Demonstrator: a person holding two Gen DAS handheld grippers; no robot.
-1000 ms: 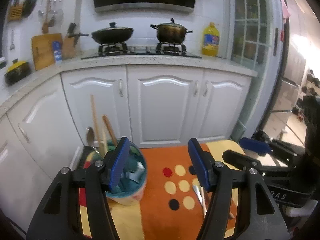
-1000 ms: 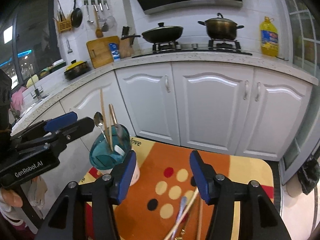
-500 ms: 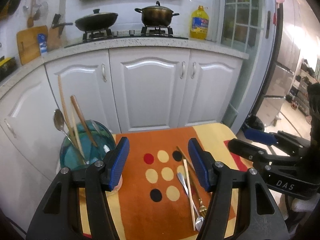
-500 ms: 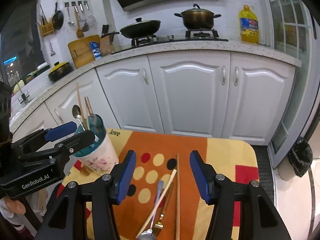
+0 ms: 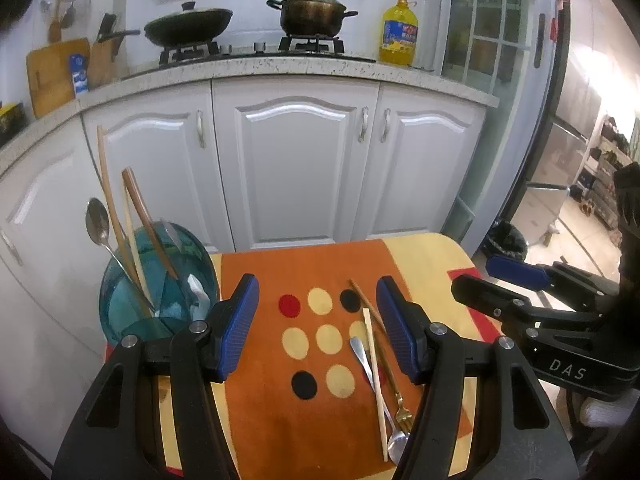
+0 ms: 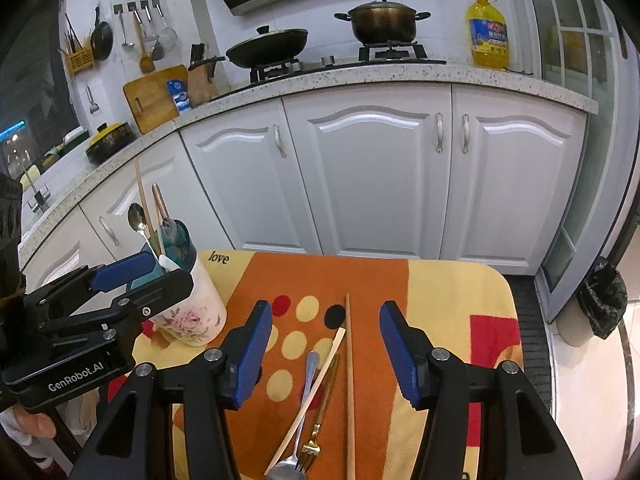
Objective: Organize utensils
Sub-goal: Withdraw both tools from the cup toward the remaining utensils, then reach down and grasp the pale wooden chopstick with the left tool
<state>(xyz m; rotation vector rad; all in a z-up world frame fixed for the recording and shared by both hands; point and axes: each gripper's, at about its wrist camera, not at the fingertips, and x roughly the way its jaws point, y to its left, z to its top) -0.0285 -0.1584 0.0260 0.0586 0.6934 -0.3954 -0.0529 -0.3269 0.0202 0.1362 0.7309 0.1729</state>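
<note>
A white floral utensil holder [image 5: 156, 280] [image 6: 188, 308] with a teal rim stands at the mat's left edge, holding a spoon, chopsticks and other handles. On the orange dotted mat [image 6: 304, 280] lie a brown chopstick [image 6: 349, 380], a pale chopstick [image 6: 316, 384], a silver spoon [image 6: 300, 412] and a gold fork [image 6: 314, 440]. My right gripper [image 6: 326, 316] hovers open above them, nothing between its blue pads. My left gripper [image 5: 317, 292] is open and empty over the dots, between holder and utensils [image 5: 374, 368].
White cabinets [image 6: 372, 184] and a stone counter with a wok [image 6: 266, 46], a pot [image 6: 382, 20] and an oil bottle [image 6: 488, 36] stand behind the table. A black bin bag [image 6: 602, 300] sits on the floor to the right. The table's rounded far-right corner [image 6: 500, 276] is near.
Both grippers have come down and tipped toward the table, so the mat and the loose utensils now fill the lower view. Jaw gaps are unchanged.
</note>
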